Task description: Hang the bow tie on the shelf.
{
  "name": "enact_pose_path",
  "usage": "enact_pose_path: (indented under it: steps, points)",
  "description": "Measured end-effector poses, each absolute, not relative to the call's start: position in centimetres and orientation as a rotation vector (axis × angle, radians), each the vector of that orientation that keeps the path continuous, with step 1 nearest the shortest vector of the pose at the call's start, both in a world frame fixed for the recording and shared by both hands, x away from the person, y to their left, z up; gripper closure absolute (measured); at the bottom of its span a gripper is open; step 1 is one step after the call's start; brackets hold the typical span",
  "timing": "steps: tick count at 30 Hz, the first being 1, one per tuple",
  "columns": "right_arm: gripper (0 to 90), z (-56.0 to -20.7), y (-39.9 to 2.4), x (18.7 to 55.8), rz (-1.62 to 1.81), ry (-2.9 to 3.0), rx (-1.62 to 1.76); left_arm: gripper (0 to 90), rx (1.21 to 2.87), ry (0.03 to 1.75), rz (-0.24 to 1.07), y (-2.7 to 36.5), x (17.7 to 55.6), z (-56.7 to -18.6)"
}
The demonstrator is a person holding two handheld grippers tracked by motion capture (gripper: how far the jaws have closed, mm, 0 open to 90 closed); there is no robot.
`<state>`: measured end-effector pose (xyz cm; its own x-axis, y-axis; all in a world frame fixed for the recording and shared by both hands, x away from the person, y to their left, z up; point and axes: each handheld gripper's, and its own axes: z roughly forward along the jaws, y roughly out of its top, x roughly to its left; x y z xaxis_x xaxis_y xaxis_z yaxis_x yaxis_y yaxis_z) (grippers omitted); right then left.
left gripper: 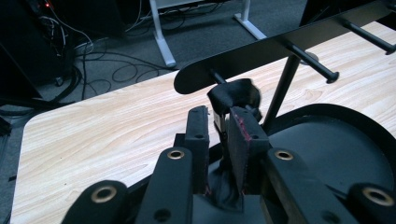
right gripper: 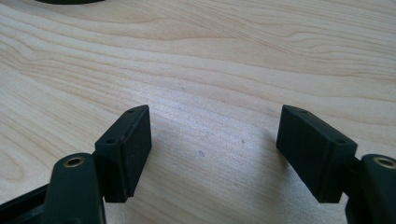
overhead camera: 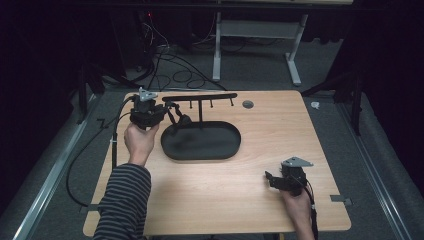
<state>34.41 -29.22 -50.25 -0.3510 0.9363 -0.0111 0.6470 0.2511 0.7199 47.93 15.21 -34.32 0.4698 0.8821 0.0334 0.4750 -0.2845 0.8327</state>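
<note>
Wooden table (overhead camera: 250, 190): left gripper (left gripper: 223, 135) barely parted around black strap (left gripper: 233, 95) (on rack (left gripper: 261, 51)), right gripper (right gripper: 215, 154) wide.

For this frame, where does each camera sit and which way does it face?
High view: above the person's side, facing forward and down on the table; both forearms, left gripper, right gripper.
Left gripper view: along its jaws at a black strap looped on the peg rack.
Right gripper view: down between open jaws at bare wood.
Shared: rack and tray, high and left views.
</note>
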Motion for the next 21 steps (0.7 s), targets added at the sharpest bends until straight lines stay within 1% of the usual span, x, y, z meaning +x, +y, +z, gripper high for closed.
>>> enact_pose_path:
  steps: [11,16,21]
  points:
    - [27.7,-50.2,-29.2,34.4,0.876,2.088,1.439,73.4,1.887,1.122,0.623,16.7,46.8,-34.2]
    - [27.7,-50.2,-29.2,34.4,0.877,2.088,1.439,68.8,1.867,1.122,0.589,17.3,46.3,-34.3]
    - [27.8,-50.2,-29.2,34.4,0.877,2.088,1.439,66.9,1.876,1.103,0.598,17.4,45.5,-33.8]
